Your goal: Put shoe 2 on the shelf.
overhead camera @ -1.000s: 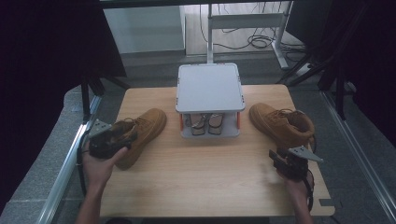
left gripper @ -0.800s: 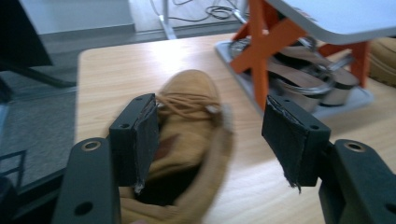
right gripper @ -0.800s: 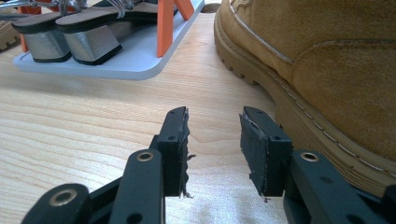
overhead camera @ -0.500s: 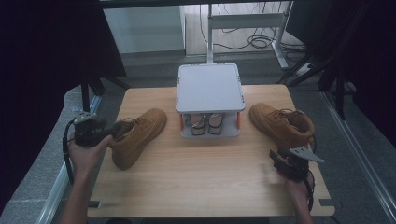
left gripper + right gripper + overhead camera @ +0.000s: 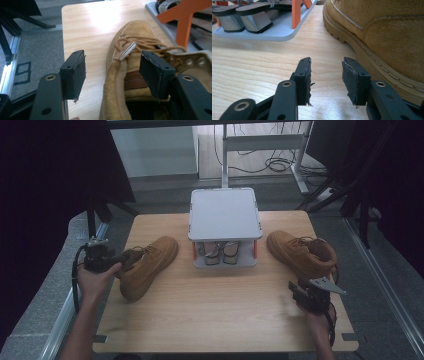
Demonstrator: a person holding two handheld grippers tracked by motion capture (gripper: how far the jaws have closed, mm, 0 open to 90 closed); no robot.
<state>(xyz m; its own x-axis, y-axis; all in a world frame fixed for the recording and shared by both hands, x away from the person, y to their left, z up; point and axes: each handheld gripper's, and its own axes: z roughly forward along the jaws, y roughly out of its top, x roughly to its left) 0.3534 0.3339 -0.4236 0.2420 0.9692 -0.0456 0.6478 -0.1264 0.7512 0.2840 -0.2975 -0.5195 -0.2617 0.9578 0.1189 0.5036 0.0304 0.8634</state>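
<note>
Left tool [image 5: 112, 72] spread wide, astride the collar rim of the left tan boot [image 5: 145, 266]: boot's collar edge betw. the two pads, not pinched, gaps showing both sides. Rear pull-tab & laces just ahead of the pads; toe pointing away from the tool toward the far part of the table [image 5: 210, 305]. In high view, left tool [image 5: 107, 260] held by the left hand [image 5: 94, 279] at the boot's heel end, over the table's left edge; boot flat on its sole, angled, toe toward the shoe rack [image 5: 224, 227].

Right tool [image 5: 325, 75] released too, pads apart w/ bare wood betw. them, nothing gripped. Low over the table, close to the surface. Right tan boot [image 5: 382, 32] just ahead & to the tool's right; lugged sole edge near the right-side pad, touching or not: can't tell. In high view, right tool [image 5: 310, 295] in the right hand [image 5: 320, 317], just behind that boot [image 5: 302, 252], near the table's right front.

Rack ahead-left of the right tool: grey base tray, orange posts, grey top plate. Pair of block-heel sandals [image 5: 242, 15] on its lower shelf, heels facing the tool. Rack betw. the two boots, apart from both.
</note>
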